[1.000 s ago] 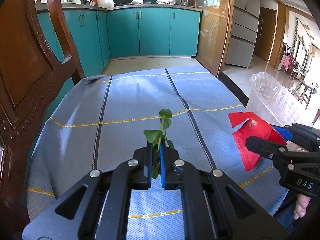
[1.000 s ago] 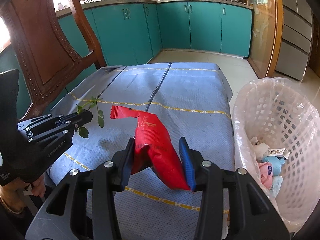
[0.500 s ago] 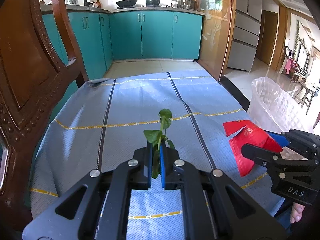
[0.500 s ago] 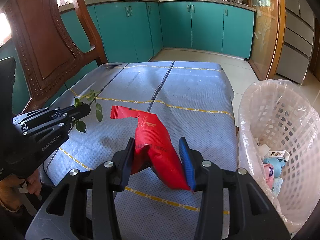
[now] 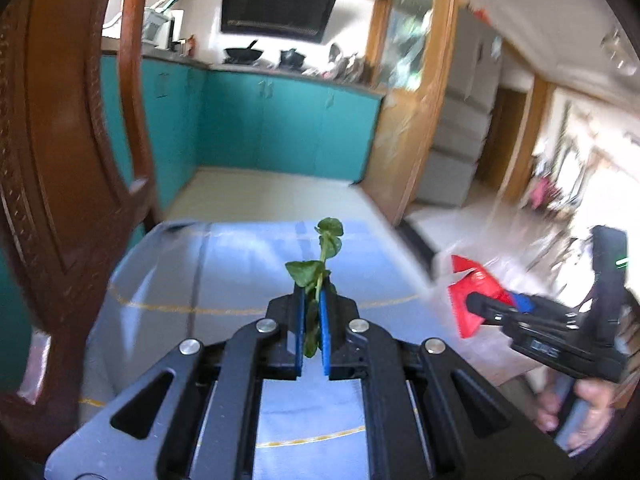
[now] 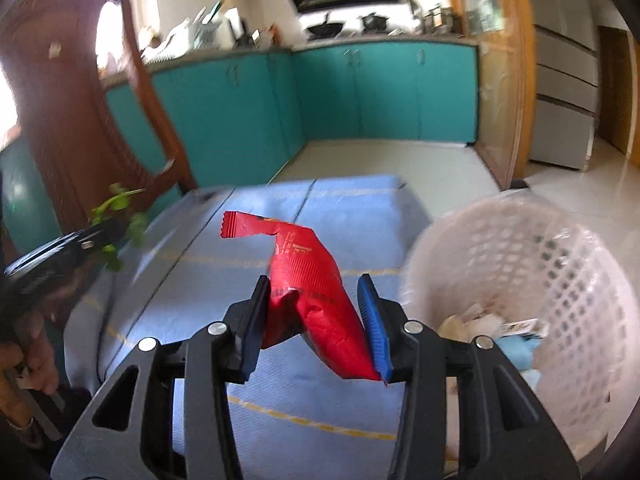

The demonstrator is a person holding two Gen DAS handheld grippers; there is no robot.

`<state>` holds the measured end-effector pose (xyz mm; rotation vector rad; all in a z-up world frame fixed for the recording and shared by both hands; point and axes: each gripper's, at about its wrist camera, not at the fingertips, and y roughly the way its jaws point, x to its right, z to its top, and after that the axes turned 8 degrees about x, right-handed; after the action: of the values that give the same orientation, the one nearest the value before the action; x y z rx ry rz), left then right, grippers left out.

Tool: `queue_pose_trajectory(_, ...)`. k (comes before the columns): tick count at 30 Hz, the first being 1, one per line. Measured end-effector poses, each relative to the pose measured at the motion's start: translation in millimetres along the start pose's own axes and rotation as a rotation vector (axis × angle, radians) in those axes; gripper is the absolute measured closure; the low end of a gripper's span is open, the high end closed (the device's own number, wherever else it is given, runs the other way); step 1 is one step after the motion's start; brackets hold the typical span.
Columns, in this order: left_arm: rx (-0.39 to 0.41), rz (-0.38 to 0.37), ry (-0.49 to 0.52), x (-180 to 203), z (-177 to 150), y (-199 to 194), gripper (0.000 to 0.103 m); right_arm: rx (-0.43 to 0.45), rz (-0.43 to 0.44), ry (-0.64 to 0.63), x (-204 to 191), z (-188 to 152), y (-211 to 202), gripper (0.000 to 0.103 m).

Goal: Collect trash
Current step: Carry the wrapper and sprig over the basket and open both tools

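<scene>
While I held both tools above the blue-clothed table [image 6: 320,208], my left gripper [image 5: 311,316] had its fingers pinched nearly shut on a leafy green sprig [image 5: 320,268] that stood up out of them. My right gripper [image 6: 316,320] was half open, clamping a red snack wrapper [image 6: 316,292] just beside the white trash basket [image 6: 560,280].

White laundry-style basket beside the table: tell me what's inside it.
The basket holds scraps: something light blue, pale crumpled paper, a small printed wrapper. The right gripper hides its lower contents.
</scene>
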<state>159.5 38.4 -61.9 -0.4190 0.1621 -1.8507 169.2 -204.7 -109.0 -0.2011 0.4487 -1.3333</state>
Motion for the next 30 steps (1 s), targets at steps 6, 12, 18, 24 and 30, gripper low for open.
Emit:
queue_pose_trajectory(6, 0.009, -0.148, -0.037, 31, 10, 3, 0.096, 0.062, -0.109, 0.117, 63, 14, -37, 0.059)
queue_pose_trajectory(12, -0.092, -0.277, 0.034, 107, 3, 42, 0.096, -0.007, -0.302, 0.195, 132, 9, -45, 0.057)
queue_pose_trajectory(18, -0.186, -0.419, 0.104, 175, -3, 96, 0.096, -0.179, -0.264, 0.22, 161, -1, -15, 0.053)
queue_pose_trajectory(24, -0.291, -0.443, 0.063, 195, -33, 147, 0.09, -0.104, -0.359, 0.275, 175, -1, -43, 0.025)
queue_pose_trajectory(30, -0.305, -0.466, 0.018, 209, -41, 170, 0.051, 0.01, -0.362, 0.489, 210, 4, -68, 0.023)
